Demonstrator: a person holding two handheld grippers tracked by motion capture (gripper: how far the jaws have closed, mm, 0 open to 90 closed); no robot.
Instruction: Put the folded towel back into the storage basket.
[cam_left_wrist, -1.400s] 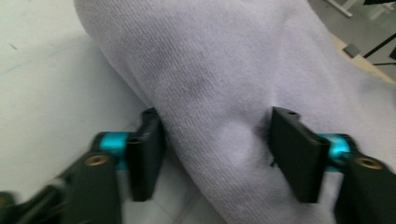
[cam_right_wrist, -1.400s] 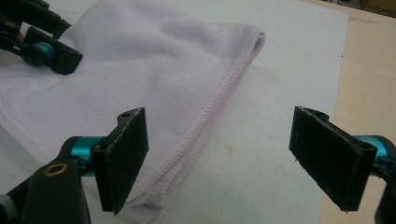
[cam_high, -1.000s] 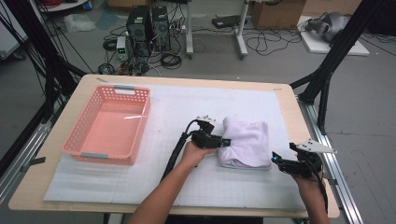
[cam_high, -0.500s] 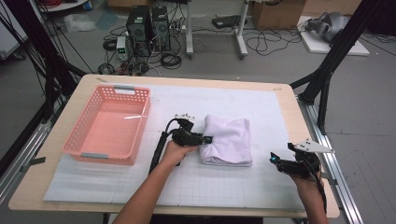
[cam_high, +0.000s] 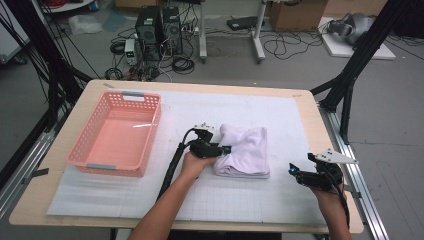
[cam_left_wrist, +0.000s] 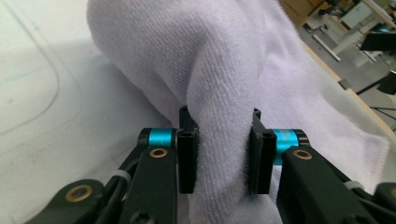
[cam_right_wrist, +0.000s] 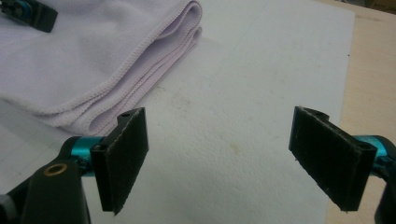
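1. The folded pale lilac terry towel (cam_high: 244, 151) lies on the white mat (cam_high: 260, 200) of the wooden table, and the left gripper (cam_high: 223, 149) has its black jaws closed on a bunched ridge of it (cam_left_wrist: 224, 140) at the near left edge (the cloth bulges up between the pads, so the grip looks firm).
2. The right gripper (cam_high: 295, 172) hovers to the right of the towel, apart from it, jaws spread wide with nothing between them (cam_right_wrist: 219, 158); the towel's stacked hemmed edges (cam_right_wrist: 154, 60) sit just ahead and to its left.
3. Folding looks finished: the layers are stacked in a neat block.
4. What seems left is the transfer: the empty pink plastic lattice basket (cam_high: 116, 134) stands well to the left of the left gripper, and the towel is not yet in it.
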